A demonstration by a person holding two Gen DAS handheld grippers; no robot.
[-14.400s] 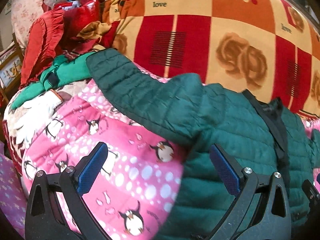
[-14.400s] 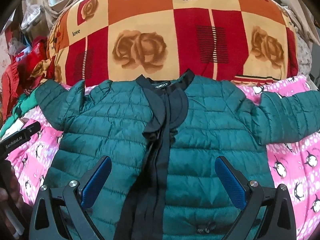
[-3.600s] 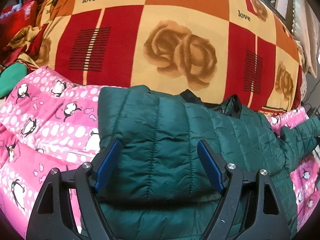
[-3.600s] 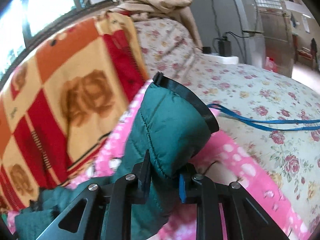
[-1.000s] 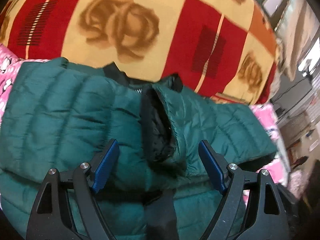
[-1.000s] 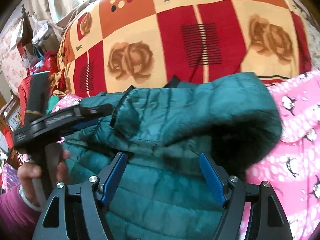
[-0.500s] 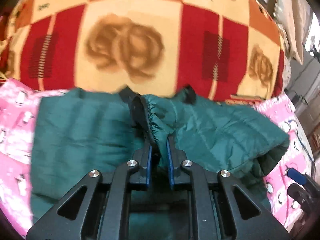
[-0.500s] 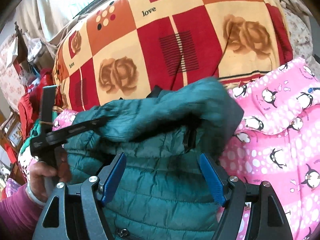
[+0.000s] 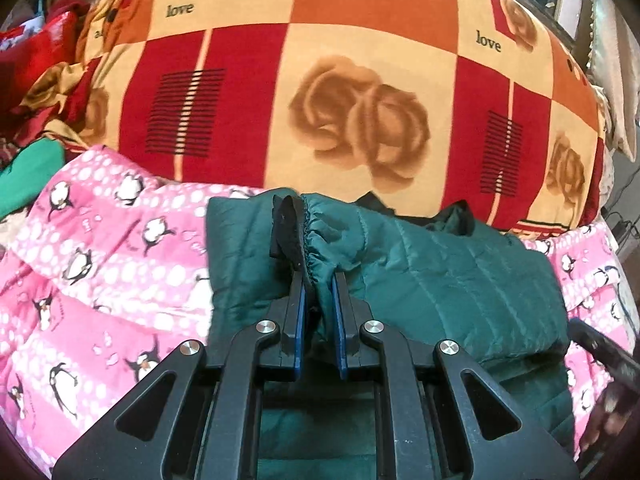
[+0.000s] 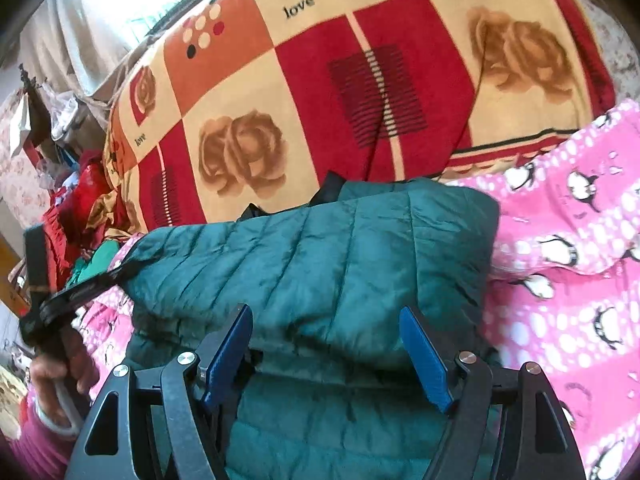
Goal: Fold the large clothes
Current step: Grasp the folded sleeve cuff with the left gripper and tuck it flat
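The left gripper (image 9: pixel 318 280) was pressed almost fully together, its blue pads pinching the black-lined, gathered cuff (image 9: pixel 298 236) of a dark green quilted puffer jacket (image 9: pixel 460 280). The cuff stood up out of the jaws, with the rest of the sleeve running back across the jacket's body. The right gripper (image 10: pixel 328 344) hung with its blue-faced fingers (image 10: pixel 426 360) spread wide above the folded green bulk; whether the pads brushed the fabric could not be told, but they clamped nothing.

The jacket lay on a pink penguin-print fleece blanket (image 9: pixel 100 272), its collar end against a big red, orange and cream rose-patterned quilt (image 9: pixel 360 80). Both sides looked turned in over the middle already.

The step in hand seemed to be laying that sleeve flat across the chest. To do it well, the cuff should be carried low and taut so the padded sleeve does not bunch, set down inside the jacket's outline, and released only once it rests. The free gripper could press the slippery shell down.
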